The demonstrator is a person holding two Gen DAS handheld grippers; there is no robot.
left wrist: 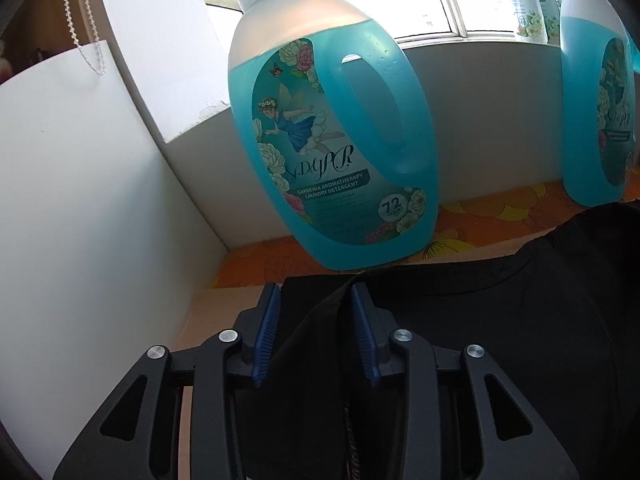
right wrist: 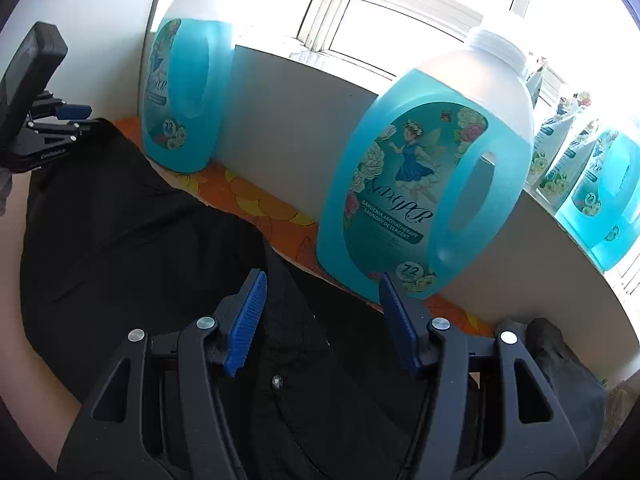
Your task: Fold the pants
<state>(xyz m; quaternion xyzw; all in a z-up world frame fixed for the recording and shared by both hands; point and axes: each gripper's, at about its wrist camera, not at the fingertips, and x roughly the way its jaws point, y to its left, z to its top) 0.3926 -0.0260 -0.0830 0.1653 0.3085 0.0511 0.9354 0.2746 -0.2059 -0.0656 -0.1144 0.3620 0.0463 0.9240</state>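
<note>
Left wrist view: left gripper (left wrist: 316, 308) fingers spread, black pants (left wrist: 460, 320) fabric between them, lower centre. Right gripper (right wrist: 322, 292) also spread wide over pants, detergent bottle (right wrist: 424, 184) just behind.

Left wrist view: 2 blue detergent jugs, one (left wrist: 332, 136) dead ahead of the left gripper (left wrist: 316, 336), 2nd (left wrist: 596, 120) off to its right, plus approx 3 refill pouches (left wrist: 528, 0) up on the sill, hard to count. 1 pair black pants (left wrist: 500, 320). Right wrist view: 2 grippers, right one (right wrist: 324, 320) w/ 2 blue pads, left one far left; 3 jugs, nearest (right wrist: 424, 184) just ahead-right
</note>
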